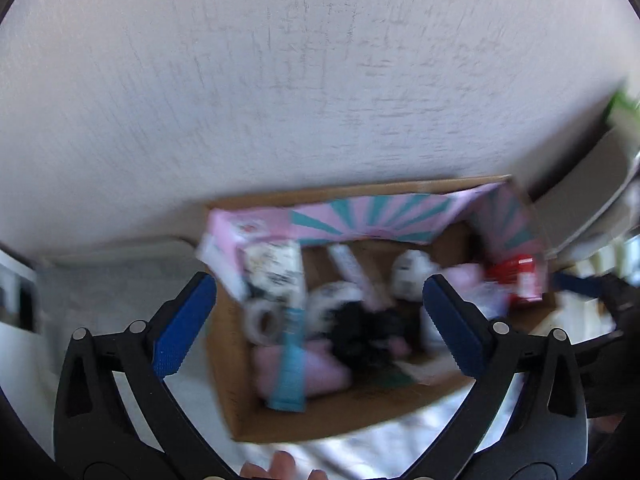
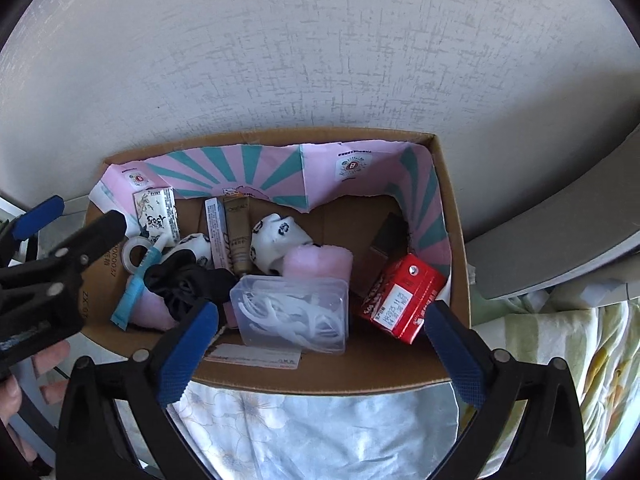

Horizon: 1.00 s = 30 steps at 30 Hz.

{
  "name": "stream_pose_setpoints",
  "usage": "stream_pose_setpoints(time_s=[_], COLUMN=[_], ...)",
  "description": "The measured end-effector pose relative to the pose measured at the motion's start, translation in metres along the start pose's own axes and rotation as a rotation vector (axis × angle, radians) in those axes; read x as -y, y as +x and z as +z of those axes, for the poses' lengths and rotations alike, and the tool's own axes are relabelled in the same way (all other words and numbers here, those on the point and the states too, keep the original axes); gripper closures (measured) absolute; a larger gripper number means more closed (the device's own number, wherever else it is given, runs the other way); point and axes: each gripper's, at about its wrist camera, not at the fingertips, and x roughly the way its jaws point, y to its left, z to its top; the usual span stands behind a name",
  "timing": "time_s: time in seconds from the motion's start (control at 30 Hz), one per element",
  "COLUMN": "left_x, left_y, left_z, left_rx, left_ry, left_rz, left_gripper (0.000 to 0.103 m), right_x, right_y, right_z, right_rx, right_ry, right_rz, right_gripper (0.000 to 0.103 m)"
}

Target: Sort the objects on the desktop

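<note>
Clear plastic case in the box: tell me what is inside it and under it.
The clear plastic case holds white floss picks. Under its near edge lies a white card; anything else beneath is hidden.

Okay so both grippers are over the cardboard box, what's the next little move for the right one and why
Probably lower the right gripper straight down onto the clear plastic case. Its jaws are open and empty, and the case lies between them, on top of the clutter in the cardboard box with nothing over it. The left gripper is also open, but its view is too blurred to pick a target.
</note>
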Motion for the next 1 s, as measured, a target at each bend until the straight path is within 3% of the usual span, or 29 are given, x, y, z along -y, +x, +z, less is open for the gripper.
stream_pose_setpoints(time_s=[0.07, 0.13, 0.37, 0.57, 0.73, 0.87, 1.0], left_x=[-0.007, -0.010, -0.034, -0.060, -0.087, -0.104, -0.114], left_y=[-0.003, -0.005, -0.052, -0.085, -0.101, -0.116, -0.135], left_z=[-0.001, -0.002, -0.011, -0.035, -0.051, -0.060, -0.069], left_rx=[-0.018, -0.031, -0.034, -0.018, -0.036, -0.057, -0.078], left_ry=[-0.044, -0.036, -0.015, -0.031, -0.077, -0.105, -0.070], left_rz=[-0.078, -0.094, 0.048, 0.087, 0.018, 0.046, 0.045], left_gripper=[0.000, 0.000, 0.000, 0.000, 0.000, 0.000, 0.000], right_x=[-0.002, -0.005, -0.012, -0.024, -0.044, -0.065, -0.086], right_y=[0.000, 0.001, -0.016, -0.036, -0.062, -0.080, -0.095], right_z=[-0.003, -0.007, -0.021, -0.033, -0.051, -0.061, -0.073], right_rx=[-0.002, 0.002, 0.013, 0.020, 0.067, 0.081, 0.105], right_ry=[0.001, -0.002, 0.005, 0.005, -0.007, -0.053, -0.102], right_rz=[-0.003, -0.002, -0.020, -0.045, -0.063, -0.038, -0.078], right_gripper=[0.000, 0.000, 0.000, 0.000, 0.000, 0.000, 0.000])
